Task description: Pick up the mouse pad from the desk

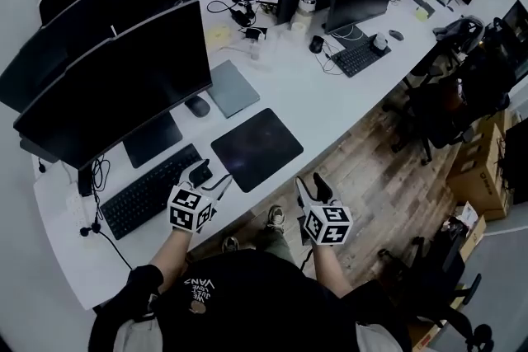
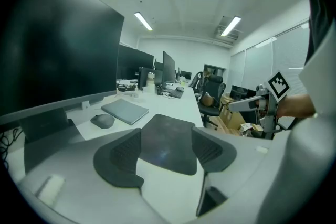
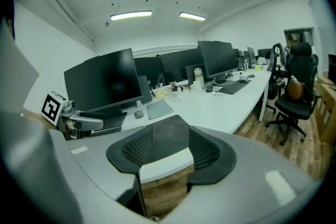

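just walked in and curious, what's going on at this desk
A person at the white desk holds a gripper in each hand. The left gripper and right gripper are both open and empty, near the desk's front edge, aimed at the dark mouse pad. It lies flat, not yet touched.

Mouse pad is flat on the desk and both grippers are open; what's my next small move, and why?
Probably bring the right gripper forward to the near corner of the mouse pad, by the desk edge: its jaws stand open and empty, short of the flat pad.
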### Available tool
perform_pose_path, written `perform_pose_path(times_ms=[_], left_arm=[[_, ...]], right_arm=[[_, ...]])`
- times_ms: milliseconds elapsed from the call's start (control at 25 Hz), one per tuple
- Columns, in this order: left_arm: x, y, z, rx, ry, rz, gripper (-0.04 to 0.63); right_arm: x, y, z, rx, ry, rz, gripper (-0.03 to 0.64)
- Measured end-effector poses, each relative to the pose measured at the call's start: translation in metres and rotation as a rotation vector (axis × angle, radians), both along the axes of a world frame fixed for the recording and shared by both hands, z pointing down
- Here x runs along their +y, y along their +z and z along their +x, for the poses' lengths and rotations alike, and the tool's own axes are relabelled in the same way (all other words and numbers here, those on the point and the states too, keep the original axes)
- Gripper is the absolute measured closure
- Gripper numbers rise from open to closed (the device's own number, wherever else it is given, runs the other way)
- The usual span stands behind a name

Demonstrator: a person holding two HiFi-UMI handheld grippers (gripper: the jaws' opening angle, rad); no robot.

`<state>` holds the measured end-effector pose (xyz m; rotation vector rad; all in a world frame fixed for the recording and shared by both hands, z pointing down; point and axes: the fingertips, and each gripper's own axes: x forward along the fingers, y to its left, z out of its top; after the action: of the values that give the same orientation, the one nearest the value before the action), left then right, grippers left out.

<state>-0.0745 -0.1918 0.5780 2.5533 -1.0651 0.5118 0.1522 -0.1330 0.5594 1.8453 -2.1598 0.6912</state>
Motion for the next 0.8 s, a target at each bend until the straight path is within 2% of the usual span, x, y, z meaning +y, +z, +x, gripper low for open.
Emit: perform_pose_path(times_ms=[360,560,800], left_arm=[[-0.05,0.028,-0.001,-0.082,-0.152,-0.074,0.316],[-0.075,0.046,0.001,-0.139,-0.205,-0.114,0.316],[-0.099,0.076,0.002,-0.22,-0.229,-0.191,0.316]], right_arm=[[-0.071,0.032,0.027,0.076,-0.135,-0.099,0.41],[-0.094,0.054,0.034,0.058,-0.183,-0.154,0.41],[-0.115,0.072,0.034,0.035,-0.212,-0.185,0.41]])
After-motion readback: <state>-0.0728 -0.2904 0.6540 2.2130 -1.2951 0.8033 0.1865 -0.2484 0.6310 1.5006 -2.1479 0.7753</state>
